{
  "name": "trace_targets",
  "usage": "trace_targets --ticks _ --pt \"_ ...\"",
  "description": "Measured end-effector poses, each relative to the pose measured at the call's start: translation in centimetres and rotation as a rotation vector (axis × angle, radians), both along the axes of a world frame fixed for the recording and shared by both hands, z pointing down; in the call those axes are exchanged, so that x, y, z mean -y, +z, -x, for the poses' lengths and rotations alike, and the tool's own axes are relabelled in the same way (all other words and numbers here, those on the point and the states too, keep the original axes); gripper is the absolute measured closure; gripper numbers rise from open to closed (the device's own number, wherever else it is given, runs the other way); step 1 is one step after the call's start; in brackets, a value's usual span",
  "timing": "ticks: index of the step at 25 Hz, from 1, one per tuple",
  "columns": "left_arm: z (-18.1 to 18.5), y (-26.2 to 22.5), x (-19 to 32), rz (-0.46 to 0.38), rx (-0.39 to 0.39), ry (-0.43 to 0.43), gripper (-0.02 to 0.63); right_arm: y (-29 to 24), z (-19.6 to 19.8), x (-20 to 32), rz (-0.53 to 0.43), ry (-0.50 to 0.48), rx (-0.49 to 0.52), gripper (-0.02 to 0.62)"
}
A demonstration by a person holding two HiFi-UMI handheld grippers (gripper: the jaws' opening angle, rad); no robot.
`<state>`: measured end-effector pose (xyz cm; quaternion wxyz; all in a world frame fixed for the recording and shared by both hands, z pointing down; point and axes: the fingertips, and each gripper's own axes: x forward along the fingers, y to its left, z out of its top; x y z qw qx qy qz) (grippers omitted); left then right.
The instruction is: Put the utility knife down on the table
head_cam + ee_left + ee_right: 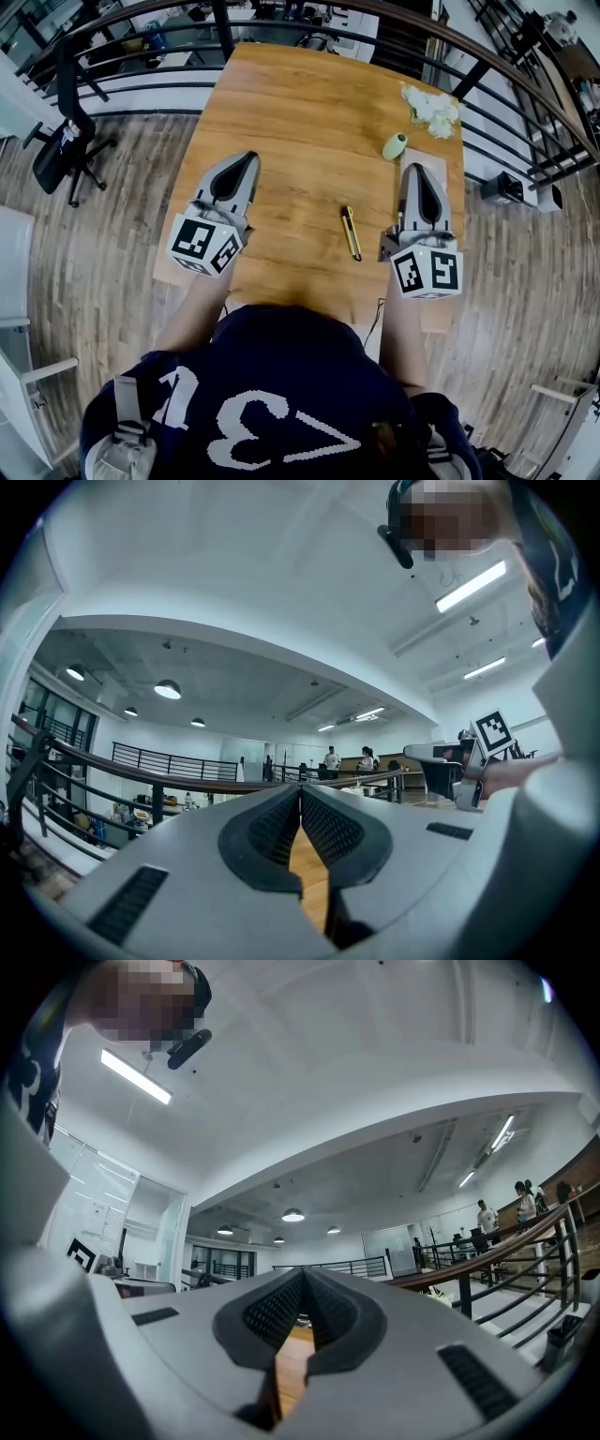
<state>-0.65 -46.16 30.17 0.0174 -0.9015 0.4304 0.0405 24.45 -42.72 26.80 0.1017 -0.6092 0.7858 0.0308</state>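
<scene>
Spotting the utility knife (351,232) on the surface (300,112) only in the head view, I am holding left claw (251,156) and right claw (411,168) closed, empty.

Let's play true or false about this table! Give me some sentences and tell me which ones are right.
1. The knife lies flat on the table, and no gripper holds it. True.
2. The right gripper has its jaws wide apart. False: its jaws are together, with nothing between them.
3. The left gripper is holding the knife. False: its jaws are together and empty.
4. The knife is nearer the right gripper than the left one. True.
5. The small green thing sits next to the left gripper. False: it sits just beyond the right gripper's tip.
</scene>
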Motion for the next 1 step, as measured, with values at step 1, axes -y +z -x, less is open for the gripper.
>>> trace_targets --ticks 1 --pt "-0.05 0.03 0.08 0.000 0.001 0.001 0.589 0.03 -0.06 0.07 0.002 0.002 -0.002 0.571"
